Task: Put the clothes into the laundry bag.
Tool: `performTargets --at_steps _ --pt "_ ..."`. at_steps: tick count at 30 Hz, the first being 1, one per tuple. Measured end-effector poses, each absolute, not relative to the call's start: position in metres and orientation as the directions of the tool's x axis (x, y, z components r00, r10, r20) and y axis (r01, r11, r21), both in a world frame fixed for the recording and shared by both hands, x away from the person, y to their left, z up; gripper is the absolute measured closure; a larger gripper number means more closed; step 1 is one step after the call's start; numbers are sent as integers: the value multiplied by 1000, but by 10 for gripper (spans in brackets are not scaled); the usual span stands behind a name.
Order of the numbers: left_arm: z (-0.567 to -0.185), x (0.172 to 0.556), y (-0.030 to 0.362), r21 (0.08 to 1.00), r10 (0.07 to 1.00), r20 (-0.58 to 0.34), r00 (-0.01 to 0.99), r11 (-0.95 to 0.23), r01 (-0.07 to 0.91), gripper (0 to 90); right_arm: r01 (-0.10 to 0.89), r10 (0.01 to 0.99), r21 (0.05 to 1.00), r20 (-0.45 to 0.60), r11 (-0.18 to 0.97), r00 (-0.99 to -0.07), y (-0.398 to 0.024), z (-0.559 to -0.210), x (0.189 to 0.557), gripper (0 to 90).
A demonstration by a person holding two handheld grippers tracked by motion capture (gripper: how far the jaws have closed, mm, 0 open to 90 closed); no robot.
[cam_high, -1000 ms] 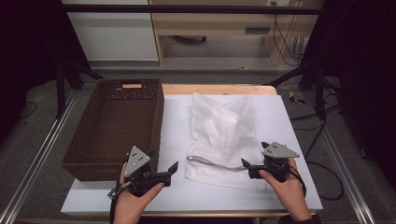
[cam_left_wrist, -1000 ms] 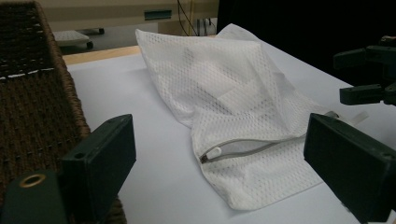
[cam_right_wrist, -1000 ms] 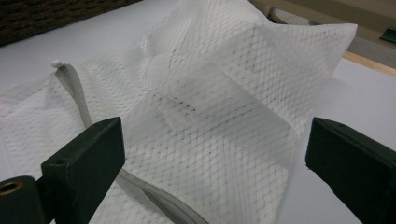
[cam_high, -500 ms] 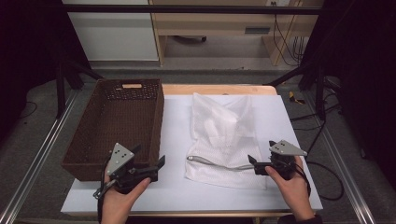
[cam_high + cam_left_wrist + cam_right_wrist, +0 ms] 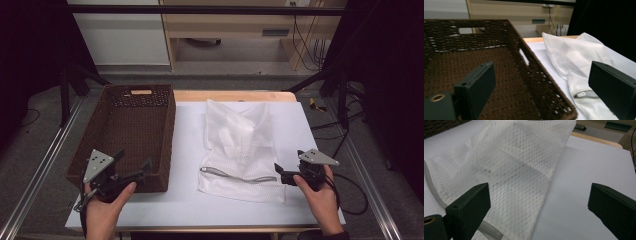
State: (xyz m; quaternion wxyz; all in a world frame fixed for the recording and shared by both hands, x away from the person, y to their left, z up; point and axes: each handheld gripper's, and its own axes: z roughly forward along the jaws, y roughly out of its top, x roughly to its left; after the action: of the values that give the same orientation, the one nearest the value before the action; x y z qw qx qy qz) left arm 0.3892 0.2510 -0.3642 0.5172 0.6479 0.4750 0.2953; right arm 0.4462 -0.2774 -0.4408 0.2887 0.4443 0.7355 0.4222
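A white mesh bag (image 5: 240,142) lies flat on the white table top (image 5: 187,145), its grey zipper (image 5: 237,176) running along the near end. My right gripper (image 5: 279,174) sits just right of the bag's near corner, open, with nothing between its jaws. In the right gripper view the bag (image 5: 516,167) lies ahead and left of the open right gripper (image 5: 539,197). My left gripper (image 5: 134,161) hovers open over the near front wall of a dark brown wicker basket (image 5: 125,130). In the left gripper view the left gripper (image 5: 541,77) straddles the basket's right wall (image 5: 534,72), with the bag (image 5: 574,55) to the right.
The basket has handle cut-outs (image 5: 141,92) in its far wall and nothing inside. Metal rails (image 5: 35,180) run along both table sides. A wooden edge (image 5: 230,95) borders the far side. Cables (image 5: 350,195) trail from the right gripper.
My left gripper has moved left from the table top beside the bag to the basket's near front wall. The right gripper has shifted slightly right. The bag lies as before.
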Motion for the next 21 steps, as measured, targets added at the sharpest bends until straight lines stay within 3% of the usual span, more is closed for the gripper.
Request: performTargets --at_steps 21 --pt "-369 393 291 951 953 -78 293 -17 309 54 449 917 867 -22 215 -397 -300 -447 449 50"
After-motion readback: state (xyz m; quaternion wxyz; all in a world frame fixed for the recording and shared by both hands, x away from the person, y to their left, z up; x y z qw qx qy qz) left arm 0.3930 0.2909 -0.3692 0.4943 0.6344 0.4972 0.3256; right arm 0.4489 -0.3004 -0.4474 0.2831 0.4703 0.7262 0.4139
